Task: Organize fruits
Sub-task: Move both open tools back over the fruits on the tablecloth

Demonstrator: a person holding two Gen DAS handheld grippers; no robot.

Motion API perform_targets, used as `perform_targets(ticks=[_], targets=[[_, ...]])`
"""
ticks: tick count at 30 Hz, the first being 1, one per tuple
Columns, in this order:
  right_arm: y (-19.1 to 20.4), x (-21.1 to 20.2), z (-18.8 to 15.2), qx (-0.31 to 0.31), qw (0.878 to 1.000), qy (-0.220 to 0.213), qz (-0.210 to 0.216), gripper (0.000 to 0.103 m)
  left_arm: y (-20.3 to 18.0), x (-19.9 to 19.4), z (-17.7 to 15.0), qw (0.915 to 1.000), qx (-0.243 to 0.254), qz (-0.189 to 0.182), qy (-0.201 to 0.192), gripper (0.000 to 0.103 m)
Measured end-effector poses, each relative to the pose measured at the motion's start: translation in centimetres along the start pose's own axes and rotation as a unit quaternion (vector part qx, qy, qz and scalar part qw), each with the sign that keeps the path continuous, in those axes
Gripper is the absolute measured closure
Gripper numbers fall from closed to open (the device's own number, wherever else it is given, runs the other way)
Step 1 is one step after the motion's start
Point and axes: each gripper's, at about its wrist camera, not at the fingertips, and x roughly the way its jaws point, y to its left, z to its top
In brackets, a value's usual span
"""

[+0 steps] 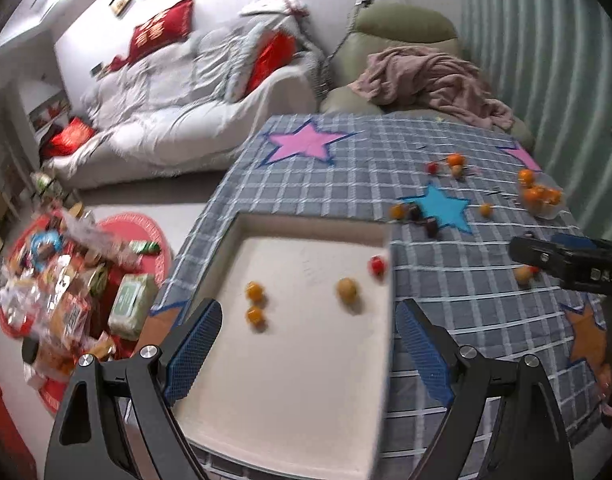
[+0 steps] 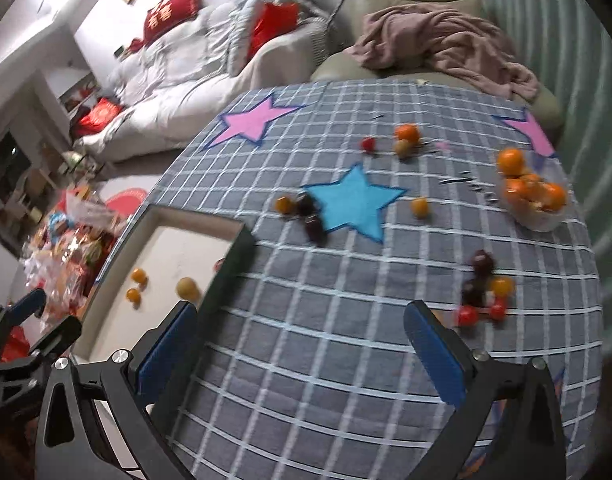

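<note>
Fruit lies scattered over a grey checked tablecloth with coloured stars. Seen from the left wrist, the left gripper hangs above a white tray with its blue-padded jaws spread wide and nothing between them. Inside the tray sit two small orange fruits close together, a yellowish fruit further right, and a small red fruit against the tray's right wall. Beyond the tray, by the blue star, lie an orange fruit and a few dark ones. A clear container of oranges stands near the table's right edge. The right gripper enters from the right as a black body, above a pale fruit on the cloth.

Seen from the right wrist, the right gripper is over bare cloth, its jaws at their widest and empty. Just ahead of its right finger lies a cluster of dark fruits, one orange fruit and two red ones. The tray is to the left, and the two orange fruits and the yellowish one show in it. The container of oranges stands far right, and three more fruits sit beyond the blue star. The left gripper shows at the lower left edge. Motion blur softens the smaller fruits.
</note>
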Motion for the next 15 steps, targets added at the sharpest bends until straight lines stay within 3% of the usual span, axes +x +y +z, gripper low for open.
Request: perform_targets(ticks=[7, 15], targets=[[-4.6, -2.5, -0.3, 0.013, 0.999, -0.029, -0.020, 0.000, -5.5, -0.9, 1.9, 0.9992, 0.030, -0.027, -0.005, 0.013], [-10.6, -3.5, -2.3, 0.049, 0.997, -0.039, -0.049, 0.000, -11.8, 0.9, 2.1, 0.9961, 0.076, -0.045, 0.006, 0.013]])
